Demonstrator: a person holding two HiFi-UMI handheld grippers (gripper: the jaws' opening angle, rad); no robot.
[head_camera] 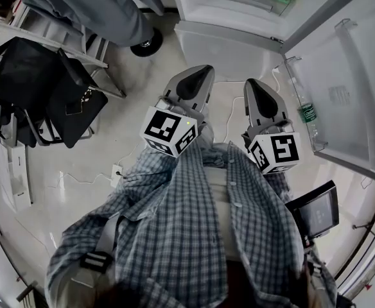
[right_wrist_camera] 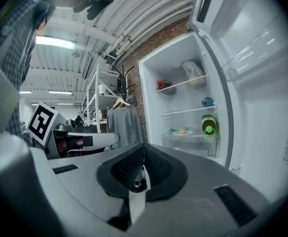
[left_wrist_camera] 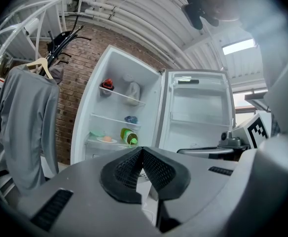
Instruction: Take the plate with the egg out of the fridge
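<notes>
Close against the person's checked shirt [head_camera: 194, 230], the left gripper [left_wrist_camera: 142, 150] and the right gripper [right_wrist_camera: 144, 147] are held side by side, a little apart from each other, each with its marker cube turned up toward the head camera. Both point forward at the open fridge [right_wrist_camera: 151, 102] and are well apart from it. The jaws of each gripper are pressed together at the tips, with nothing between them.

The fridge door [head_camera: 357, 88] is swung out to the person's right. A clear bottle with a green label [head_camera: 308, 113] sits in its low rack.

Inside the cabinet, the lowest shelf carries the plate [right_wrist_camera: 182, 133] with the egg [right_wrist_camera: 183, 130] on it. A green bottle [right_wrist_camera: 209, 124] lies just beside the plate on the right, cap facing outward. The middle shelf holds a small blue item [right_wrist_camera: 207, 102] at its right end. The top shelf holds a red item [right_wrist_camera: 164, 86] on the left and a white bag [right_wrist_camera: 196, 72] on the right.
</notes>
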